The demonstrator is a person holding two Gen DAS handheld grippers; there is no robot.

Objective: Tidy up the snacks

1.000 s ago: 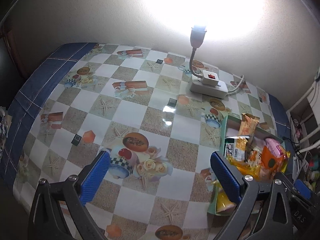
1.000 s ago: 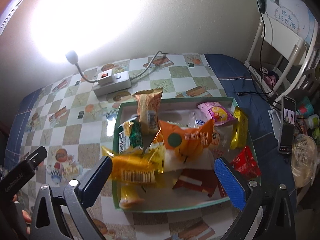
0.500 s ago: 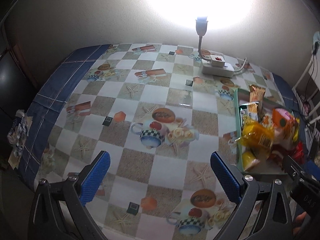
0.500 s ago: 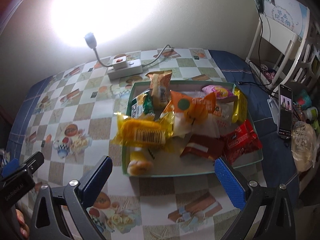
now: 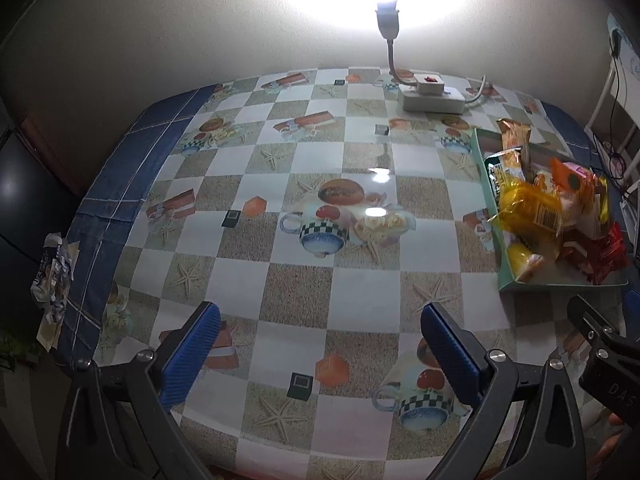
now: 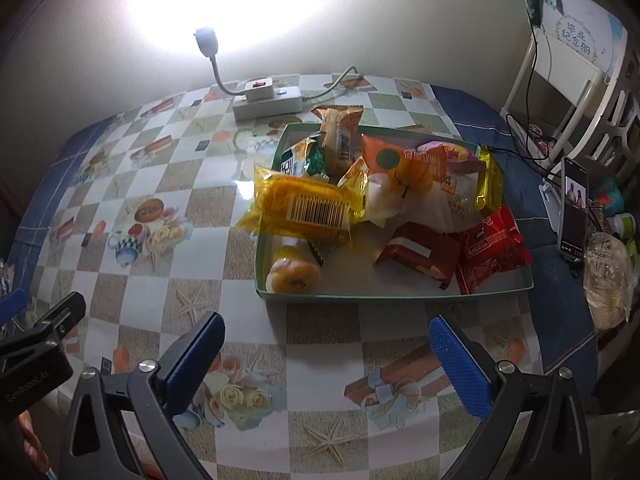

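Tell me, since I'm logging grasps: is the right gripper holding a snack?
No, the right gripper is open and empty, short of the green tray of snacks.

tray (image 6: 400, 295): on bench (image 6: 192, 208) | snacks (image 6: 360, 196): piled in tray | power strip (image 6: 267, 106): behind tray | phone (image 6: 574, 208): right of tray

Dim room, one bare lamp against a plain wall

A gooseneck lamp (image 5: 387, 20) on a white power strip (image 5: 433, 95) at the far edge of the bench (image 5: 304, 288) throws a hard glare on the pale wall (image 5: 160, 40). A checked oilcloth (image 6: 192, 184) with a blue border, printed with cups and starfish, covers the bench. On the right stands a white chair (image 6: 568, 64); the left lies in shadow.
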